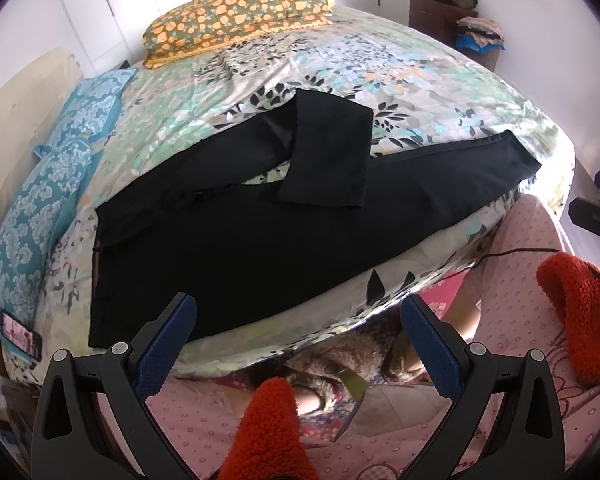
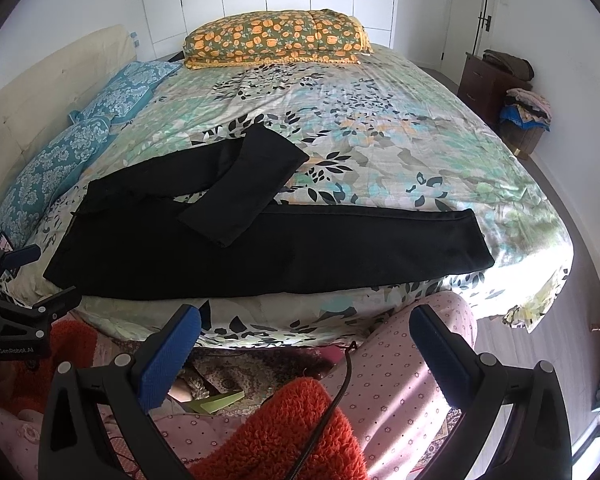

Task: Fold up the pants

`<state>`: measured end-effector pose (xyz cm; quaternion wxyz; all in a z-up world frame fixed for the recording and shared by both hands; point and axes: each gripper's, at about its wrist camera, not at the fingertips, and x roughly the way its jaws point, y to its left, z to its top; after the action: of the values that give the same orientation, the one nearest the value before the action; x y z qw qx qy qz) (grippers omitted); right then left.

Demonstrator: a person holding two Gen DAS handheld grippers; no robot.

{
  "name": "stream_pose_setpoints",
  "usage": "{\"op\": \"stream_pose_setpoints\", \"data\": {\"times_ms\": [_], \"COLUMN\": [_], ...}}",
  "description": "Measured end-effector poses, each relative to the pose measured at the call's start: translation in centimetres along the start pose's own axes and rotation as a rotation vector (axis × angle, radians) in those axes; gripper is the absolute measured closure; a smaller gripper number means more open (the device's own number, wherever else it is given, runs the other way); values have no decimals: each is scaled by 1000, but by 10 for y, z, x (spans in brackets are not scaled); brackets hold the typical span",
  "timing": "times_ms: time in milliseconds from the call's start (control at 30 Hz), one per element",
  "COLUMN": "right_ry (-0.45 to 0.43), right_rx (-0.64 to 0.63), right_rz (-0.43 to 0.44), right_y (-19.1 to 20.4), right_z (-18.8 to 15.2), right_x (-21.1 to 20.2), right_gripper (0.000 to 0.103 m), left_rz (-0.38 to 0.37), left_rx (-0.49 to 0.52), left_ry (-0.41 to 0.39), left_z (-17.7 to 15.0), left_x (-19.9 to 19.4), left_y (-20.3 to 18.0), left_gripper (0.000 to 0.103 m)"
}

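Black pants (image 1: 236, 240) (image 2: 260, 248) lie on the floral bedspread (image 1: 340, 64) (image 2: 380, 128) near the bed's front edge. The waist is at the left; one leg stretches right to the bed corner. The other leg is bent back on itself, its cuff resting on the lower leg. My left gripper (image 1: 298, 312) hovers open in front of the bed edge, just below the pants' waist part, holding nothing. My right gripper (image 2: 306, 322) is open too, below the long leg, empty. The left gripper (image 2: 28, 276) also shows at the left rim of the right wrist view.
An orange-flowered pillow (image 2: 276, 38) lies at the far side of the bed, blue pillows (image 2: 60, 160) along the left by the cream headboard (image 2: 40, 92). A person's pink dotted trousers (image 2: 400, 364) and red fleece sleeves (image 2: 276, 436) are below. A dresser (image 2: 488, 80) and a clothes pile (image 2: 526, 108) stand at the right.
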<state>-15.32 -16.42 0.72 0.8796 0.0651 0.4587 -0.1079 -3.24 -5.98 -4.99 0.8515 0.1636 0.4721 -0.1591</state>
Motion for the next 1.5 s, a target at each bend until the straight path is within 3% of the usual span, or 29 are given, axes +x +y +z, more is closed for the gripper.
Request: {"op": "stream_pose_setpoints", "data": {"times_ms": [1033,1500], "right_ry": [12,47], "right_rx": [-217,-256], "right_rz": [121,145], "right_y": [67,79], "right_z": [21,24], "right_x": [14,25], "right_gripper": [0,0], "left_rz": [28,26], "left_rx": [-149,-167], "left_ry": [31,49], "left_z": [-19,-19], "left_x": [3,11], "left_y": [45,54], "left_gripper": [1,1]}}
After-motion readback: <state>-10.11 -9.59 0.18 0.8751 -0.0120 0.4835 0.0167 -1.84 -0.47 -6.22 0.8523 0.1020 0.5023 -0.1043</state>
